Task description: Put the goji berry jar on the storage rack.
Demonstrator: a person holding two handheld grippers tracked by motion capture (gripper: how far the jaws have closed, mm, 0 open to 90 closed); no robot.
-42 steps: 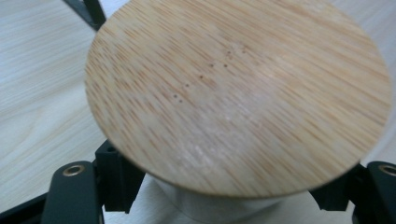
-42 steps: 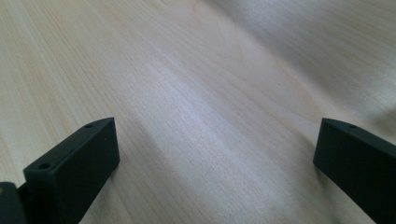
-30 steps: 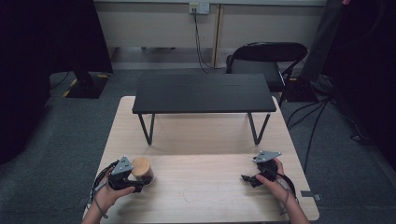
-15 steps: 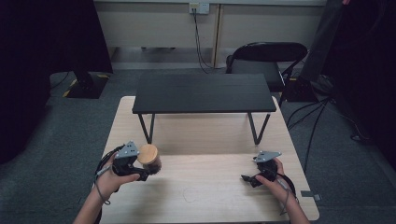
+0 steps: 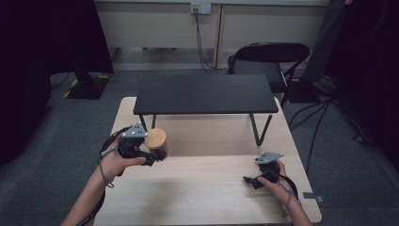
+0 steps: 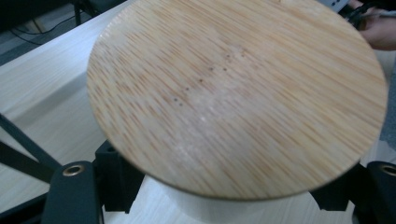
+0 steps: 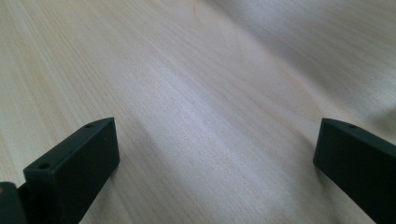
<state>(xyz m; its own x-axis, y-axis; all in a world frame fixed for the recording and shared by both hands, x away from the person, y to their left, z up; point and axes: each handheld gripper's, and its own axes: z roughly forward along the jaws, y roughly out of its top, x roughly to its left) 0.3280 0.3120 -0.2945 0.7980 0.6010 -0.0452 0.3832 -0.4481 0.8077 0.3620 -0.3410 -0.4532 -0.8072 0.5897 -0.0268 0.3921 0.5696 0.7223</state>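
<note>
A clear jar (image 5: pixel 158 149) with a round bamboo lid (image 5: pixel 155 138) hangs above the light wooden table (image 5: pixel 211 197), near the left leg of the black stand. My left gripper (image 5: pixel 157 153) is shut on the jar's body below the lid. In the left gripper view the bamboo lid (image 6: pixel 238 93) looms close, with a black jaw on each side of the white jar body (image 6: pixel 210 212). My right gripper (image 5: pixel 248 181) rests low over the table at the right, jaws wide apart. In the right gripper view the right gripper (image 7: pixel 215 158) has only bare wood between its fingers.
A low black stand (image 5: pixel 204 93) on thin legs spans the far half of the table. Behind it stands a black chair (image 5: pixel 266 52), with cables on the grey carpet at the right. A faint pencil ring (image 5: pixel 193 195) marks the table's near middle.
My left gripper has lifted the jar off the table and carried it forward and to the right, toward the black stand. The right gripper has stayed put.
</note>
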